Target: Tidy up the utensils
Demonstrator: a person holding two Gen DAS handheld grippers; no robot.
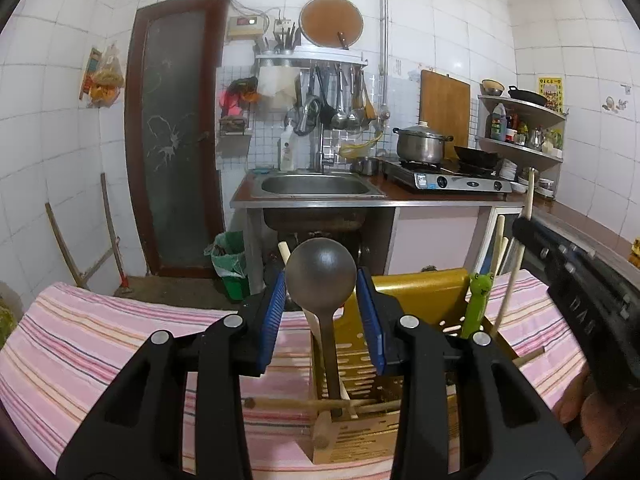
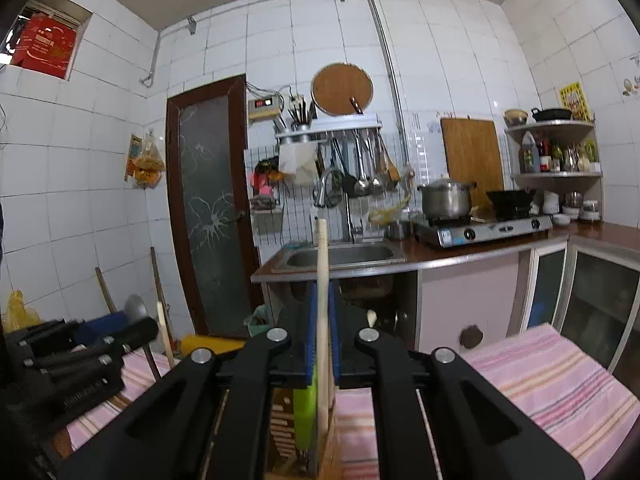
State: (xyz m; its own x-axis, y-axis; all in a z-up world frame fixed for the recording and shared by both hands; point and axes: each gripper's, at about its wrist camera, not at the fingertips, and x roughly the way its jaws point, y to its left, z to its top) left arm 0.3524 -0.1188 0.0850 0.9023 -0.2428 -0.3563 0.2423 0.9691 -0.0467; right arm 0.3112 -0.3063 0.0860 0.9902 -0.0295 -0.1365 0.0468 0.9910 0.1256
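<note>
The left gripper (image 1: 321, 300) holds its blue pads (image 1: 276, 304) partly apart, with the round bowl of a dark metal ladle (image 1: 321, 270) standing upright between them. The pads sit right at the bowl's two sides, though whether they press on it I cannot tell for sure. The ladle's handle runs straight down below the gripper into a yellow slotted utensil holder (image 1: 420, 292), which rests on a table covered by a pink striped cloth (image 1: 100, 332). Inside the holder, under the jaws, wooden utensils (image 1: 280, 403) lie crosswise. To the right of this gripper, a green frog-headed utensil (image 1: 476, 304) stands in the far compartment, with pale wooden sticks rising beside it.

The right gripper (image 2: 323, 344) is closed narrow on a thin wooden stick (image 2: 322, 280), its blue pads (image 2: 335, 344) clamped on both sides. The stick stands upright and extends well above the fingertips; its lower end reaches down into the holder (image 2: 288, 428) directly below, next to the green utensil (image 2: 304, 412). In the left wrist view the right gripper's black body (image 1: 576, 280) appears off to the right with the stick (image 1: 520, 248) held in it.

Ahead of both tools, beyond the table, are the steel sink (image 1: 316, 186) and the gas stove (image 1: 448, 178) with a lidded pot (image 1: 422, 144).
</note>
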